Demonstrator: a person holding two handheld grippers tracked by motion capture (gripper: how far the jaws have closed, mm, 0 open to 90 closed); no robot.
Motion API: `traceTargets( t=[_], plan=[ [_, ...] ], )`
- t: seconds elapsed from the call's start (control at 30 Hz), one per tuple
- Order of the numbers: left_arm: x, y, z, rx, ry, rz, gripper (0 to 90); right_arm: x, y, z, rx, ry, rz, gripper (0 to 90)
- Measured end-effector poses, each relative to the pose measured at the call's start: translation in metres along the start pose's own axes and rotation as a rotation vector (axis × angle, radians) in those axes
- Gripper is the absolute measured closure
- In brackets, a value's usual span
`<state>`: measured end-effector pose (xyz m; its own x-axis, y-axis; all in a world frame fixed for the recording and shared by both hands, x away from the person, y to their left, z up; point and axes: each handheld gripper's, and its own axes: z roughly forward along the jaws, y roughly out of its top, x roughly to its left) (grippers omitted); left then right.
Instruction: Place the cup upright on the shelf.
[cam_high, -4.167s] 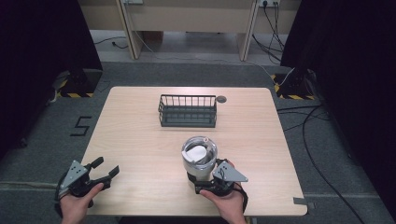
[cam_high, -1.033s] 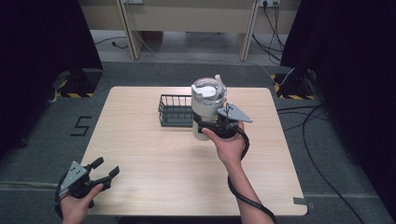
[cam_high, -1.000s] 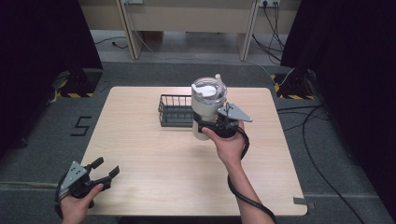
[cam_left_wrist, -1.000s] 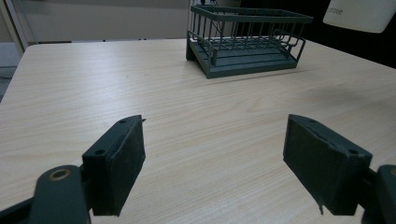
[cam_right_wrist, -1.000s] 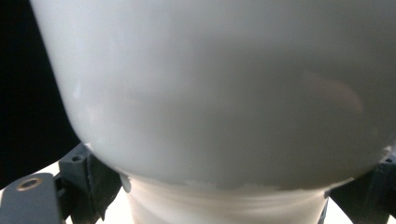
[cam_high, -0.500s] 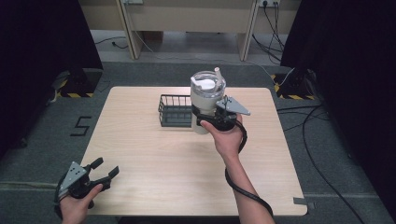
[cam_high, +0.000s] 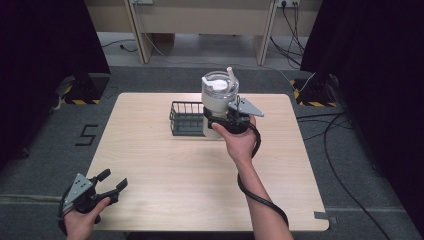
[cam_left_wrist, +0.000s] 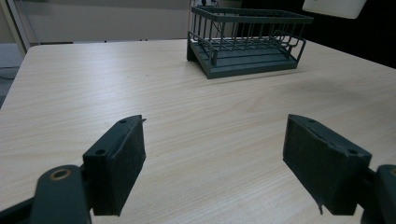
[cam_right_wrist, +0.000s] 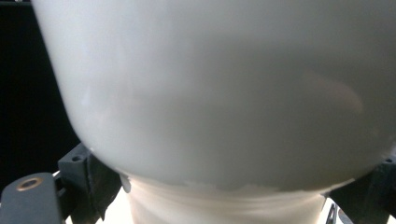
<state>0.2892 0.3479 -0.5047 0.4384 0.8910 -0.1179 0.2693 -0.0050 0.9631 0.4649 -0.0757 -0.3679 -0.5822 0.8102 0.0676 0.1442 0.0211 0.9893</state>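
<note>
Apparently one tumbler (cam_high: 218, 102), one wire basket (cam_high: 186, 119), two grippers: right (cam_high: 223, 124) clamping, left (cam_high: 107, 185) empty.

My jaws: black, blocky pads, brass rivet at base.
My top plates: grey, three-cornered.
My cable: black, looping.
My forearms: unsleeved.

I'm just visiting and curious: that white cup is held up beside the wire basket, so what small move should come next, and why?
Probably a short carry leftward, then down into the dark wire basket. The right gripper grips the white lidded tumbler with a straw by its narrow base, lifted just beside the basket's right end. The left gripper rests open near the table's front edge.
</note>
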Motion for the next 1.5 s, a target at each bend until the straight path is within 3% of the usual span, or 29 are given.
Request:
traceTargets(
  t=[0.77,1.0,1.5],
  plan=[
    [0.001,0.000,0.001,0.001,-0.001,-0.002,20.6,-0.004,0.012,0.021,0.005,-0.008,0.006,10.7],
    [-0.001,0.000,0.003,0.004,0.002,-0.020,20.6,-0.008,0.015,0.029,0.004,-0.009,0.021,10.7],
    [0.005,0.000,0.000,0.002,0.037,-0.022,20.6,-0.019,0.021,0.039,-0.005,-0.011,0.018,10.7]
  ],
)
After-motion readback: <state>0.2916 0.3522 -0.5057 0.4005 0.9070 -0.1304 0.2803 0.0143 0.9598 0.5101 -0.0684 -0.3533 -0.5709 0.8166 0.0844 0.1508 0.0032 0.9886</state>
